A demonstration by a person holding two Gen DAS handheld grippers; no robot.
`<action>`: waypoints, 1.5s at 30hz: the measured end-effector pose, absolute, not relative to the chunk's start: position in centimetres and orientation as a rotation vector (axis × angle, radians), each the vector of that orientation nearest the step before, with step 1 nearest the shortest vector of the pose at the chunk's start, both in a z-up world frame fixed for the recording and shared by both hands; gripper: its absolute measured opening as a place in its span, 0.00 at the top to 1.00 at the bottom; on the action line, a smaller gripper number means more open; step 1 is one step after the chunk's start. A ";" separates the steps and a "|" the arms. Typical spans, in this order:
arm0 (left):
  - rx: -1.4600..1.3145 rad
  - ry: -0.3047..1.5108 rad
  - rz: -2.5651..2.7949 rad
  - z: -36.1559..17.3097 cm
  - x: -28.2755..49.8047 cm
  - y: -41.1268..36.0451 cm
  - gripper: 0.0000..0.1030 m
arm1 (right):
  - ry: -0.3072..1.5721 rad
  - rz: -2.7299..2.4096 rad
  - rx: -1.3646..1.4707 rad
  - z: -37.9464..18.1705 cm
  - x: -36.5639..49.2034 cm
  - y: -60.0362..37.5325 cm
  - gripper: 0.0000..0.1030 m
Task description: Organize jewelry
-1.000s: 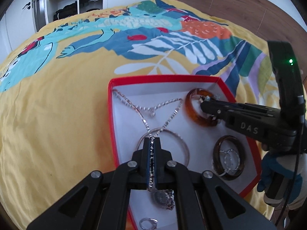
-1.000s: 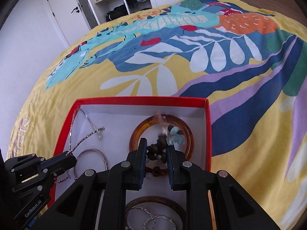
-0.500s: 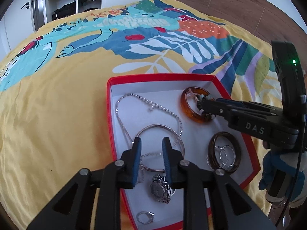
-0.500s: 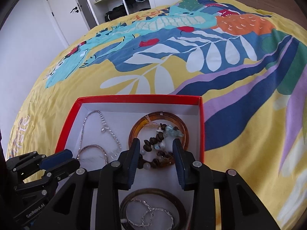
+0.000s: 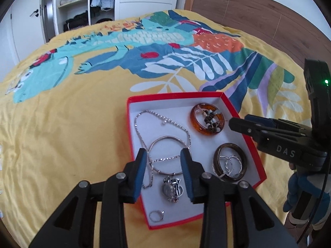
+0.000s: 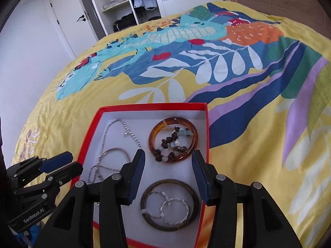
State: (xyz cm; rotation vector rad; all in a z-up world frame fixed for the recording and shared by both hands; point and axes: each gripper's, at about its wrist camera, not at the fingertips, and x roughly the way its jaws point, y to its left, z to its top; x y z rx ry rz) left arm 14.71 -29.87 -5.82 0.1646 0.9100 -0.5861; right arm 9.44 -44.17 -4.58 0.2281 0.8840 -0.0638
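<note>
A red box (image 5: 175, 95) with a white floor lies on the bed and also shows in the right wrist view (image 6: 153, 106). In it lie a silver chain necklace (image 5: 142, 122), a silver bangle (image 5: 167, 155), an amber bangle (image 5: 207, 119) with a beaded bracelet (image 6: 169, 142) inside it, a dark bangle (image 5: 230, 162) ringing silver hoops, a watch (image 5: 171, 189) and a ring (image 5: 156, 216). My left gripper (image 5: 163, 161) is open and empty above the silver bangle. My right gripper (image 6: 168, 163) is open and empty above the box, near the amber bangle.
The box sits on a yellow bedspread (image 5: 62, 134) with a blue and teal print. A wooden headboard (image 5: 258, 14) stands at the back right. An open white wardrobe (image 5: 82, 2) with clothes stands behind the bed.
My left gripper let go of the silver necklace, which now lies in the box. My right gripper let go of the beaded bracelet inside the amber bangle. Both drew back and opened.
</note>
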 end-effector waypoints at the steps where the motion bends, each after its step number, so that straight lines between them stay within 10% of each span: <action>1: 0.163 0.904 -0.584 -5.4 14.4 -29.6 0.69 | 0.880 -0.062 0.223 -4.2 9.1 -43.9 0.54; 45: 0.056 0.742 -0.130 4.9 -5.6 -3.0 0.54 | 0.751 0.150 0.083 4.3 -11.3 -24.4 0.40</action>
